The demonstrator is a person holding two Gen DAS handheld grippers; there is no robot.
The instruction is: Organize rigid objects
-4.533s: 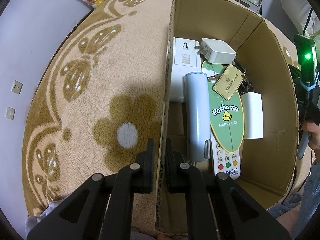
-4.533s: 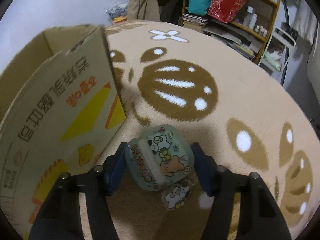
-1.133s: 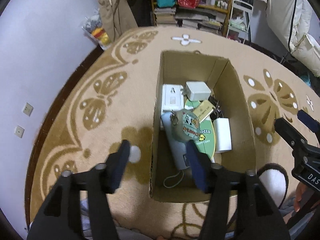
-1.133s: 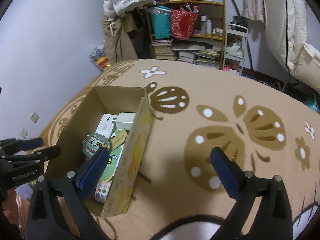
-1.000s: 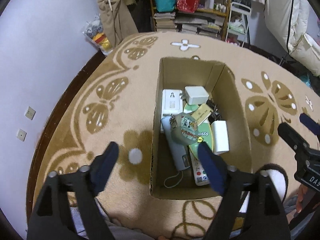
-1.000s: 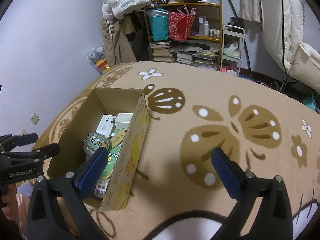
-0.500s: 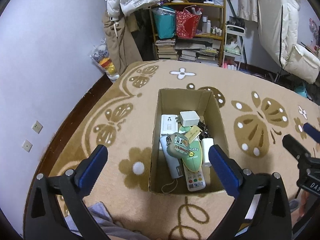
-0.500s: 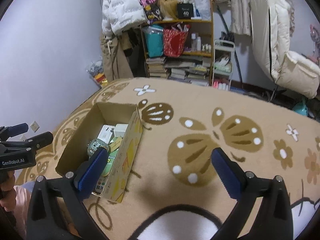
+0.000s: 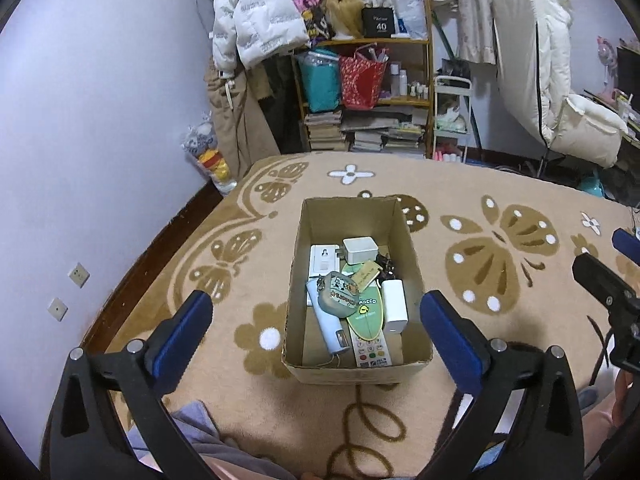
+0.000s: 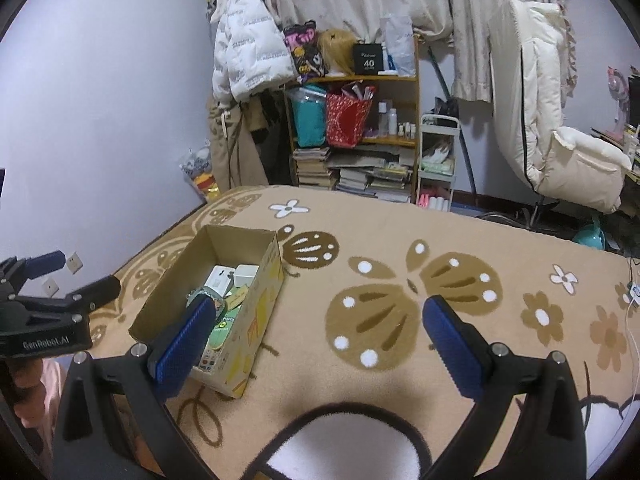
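Observation:
An open cardboard box (image 9: 412, 256) (image 10: 262, 300) sits on the tan patterned rug. Inside lie a round cartoon case (image 9: 339, 294), a pale blue cylinder (image 9: 329, 328), a green remote (image 9: 367, 320), a white charger (image 9: 360, 249), a white power bank (image 9: 394, 306) and a white socket plate (image 9: 323, 258). My left gripper (image 9: 316, 332) hangs high above the box, open wide and holding nothing. My right gripper (image 10: 316, 336) is open too, empty, raised over the rug to the right of the box.
The rug (image 9: 500, 264) spreads wide on all sides of the box. A cluttered shelf (image 9: 368, 92) with bags and books stands at the far wall, a white jacket (image 9: 248, 20) hangs left of it, and a folded white mattress (image 9: 536, 64) leans at the right.
Earlier my right gripper held the cartoon case beside the box; now the case lies in the box. Both grippers have opened and lifted far up and back.

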